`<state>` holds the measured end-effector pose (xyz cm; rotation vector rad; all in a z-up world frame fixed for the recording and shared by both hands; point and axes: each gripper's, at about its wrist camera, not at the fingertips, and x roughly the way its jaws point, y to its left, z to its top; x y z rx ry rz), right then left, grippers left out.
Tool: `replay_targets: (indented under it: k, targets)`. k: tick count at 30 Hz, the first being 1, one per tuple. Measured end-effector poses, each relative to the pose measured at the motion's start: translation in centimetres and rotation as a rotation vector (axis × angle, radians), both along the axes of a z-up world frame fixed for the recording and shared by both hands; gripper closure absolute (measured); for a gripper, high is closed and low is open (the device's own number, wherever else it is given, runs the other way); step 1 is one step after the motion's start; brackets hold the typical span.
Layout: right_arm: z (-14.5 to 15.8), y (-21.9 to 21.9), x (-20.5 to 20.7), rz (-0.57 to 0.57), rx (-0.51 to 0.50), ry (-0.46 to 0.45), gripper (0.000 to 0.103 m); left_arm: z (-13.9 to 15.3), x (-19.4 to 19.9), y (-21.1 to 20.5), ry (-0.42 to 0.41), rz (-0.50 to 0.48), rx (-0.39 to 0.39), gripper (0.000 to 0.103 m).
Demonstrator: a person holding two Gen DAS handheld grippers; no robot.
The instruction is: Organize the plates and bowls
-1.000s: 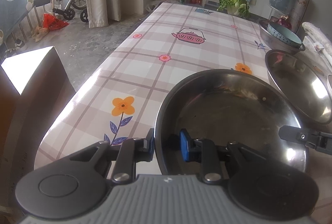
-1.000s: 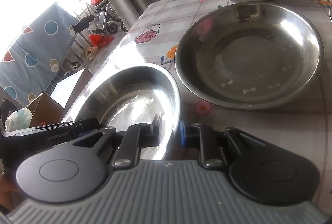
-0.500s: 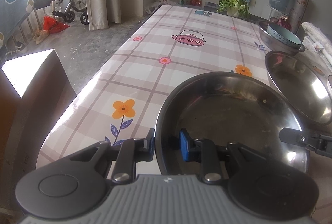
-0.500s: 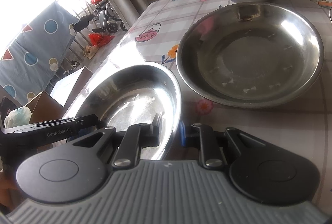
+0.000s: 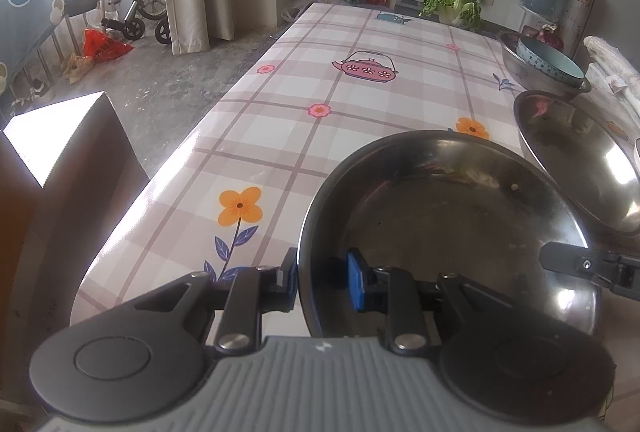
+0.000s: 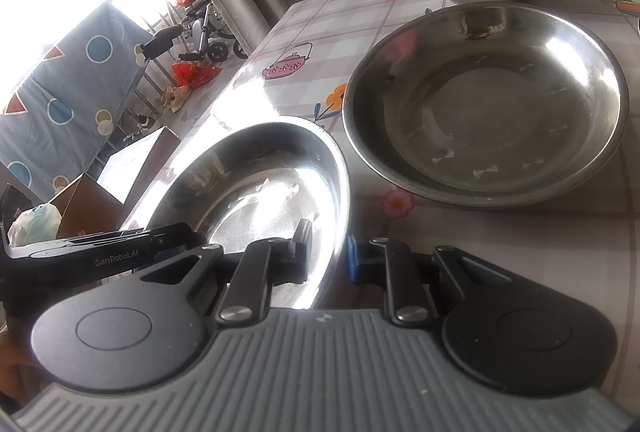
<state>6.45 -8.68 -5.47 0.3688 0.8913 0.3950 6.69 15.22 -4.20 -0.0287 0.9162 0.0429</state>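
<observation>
While both grippers (image 5: 322, 278) clamp steel plate (image 5: 448, 216)

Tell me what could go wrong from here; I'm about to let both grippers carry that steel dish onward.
Both the left gripper and right gripper pinch only the thin rim of the steel dish, so it could slip or tilt. It may also clang against the larger steel basin close beside it.

Bare tablecloth (image 5: 320, 80) left; large steel basin (image 6: 484, 100) blocks right
</observation>
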Motion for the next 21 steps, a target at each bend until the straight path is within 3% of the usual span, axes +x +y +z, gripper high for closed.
replay_targets:
  k: [21]
  targets:
    - [-0.31,0.46,-0.03,0.001,0.006,0.002,0.086,-0.10,0.35,-0.57,0.011,-0.011,0.023,0.073]
